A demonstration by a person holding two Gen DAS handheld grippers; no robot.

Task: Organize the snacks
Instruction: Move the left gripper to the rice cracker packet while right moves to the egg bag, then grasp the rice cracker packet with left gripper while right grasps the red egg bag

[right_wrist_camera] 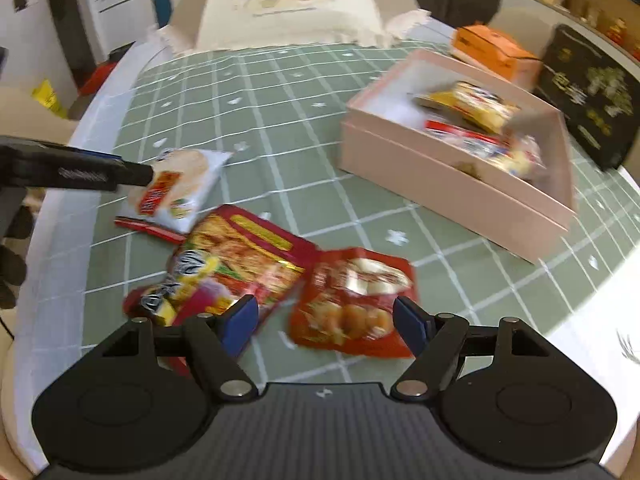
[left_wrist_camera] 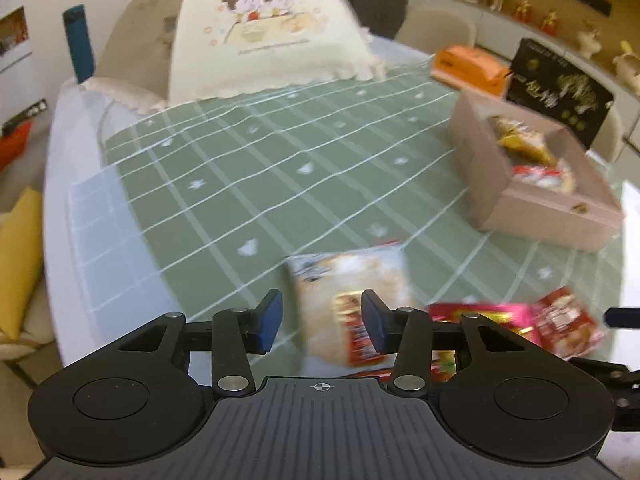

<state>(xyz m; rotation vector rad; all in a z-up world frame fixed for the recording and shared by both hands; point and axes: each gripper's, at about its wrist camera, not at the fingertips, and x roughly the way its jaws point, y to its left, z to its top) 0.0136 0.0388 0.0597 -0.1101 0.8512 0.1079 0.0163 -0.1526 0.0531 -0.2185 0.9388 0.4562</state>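
Observation:
My left gripper (left_wrist_camera: 322,318) is open, its blue pads on either side of a white rice-cracker packet (left_wrist_camera: 348,300) lying on the green checked cloth. From the right wrist view the same packet (right_wrist_camera: 180,184) lies at the left with the left gripper's finger (right_wrist_camera: 120,174) over it. My right gripper (right_wrist_camera: 326,322) is open above a red snack packet (right_wrist_camera: 352,300). A larger red packet (right_wrist_camera: 248,256) and a pink and yellow one (right_wrist_camera: 180,296) lie beside it. A pink box (right_wrist_camera: 452,184) at the right holds several snacks; it also shows in the left wrist view (left_wrist_camera: 532,200).
An orange box (right_wrist_camera: 496,52) and a black box (right_wrist_camera: 592,92) stand behind the pink box. A cream food cover (left_wrist_camera: 264,32) with a cartoon print sits at the table's far side. The round table's white rim (left_wrist_camera: 60,208) curves along the left.

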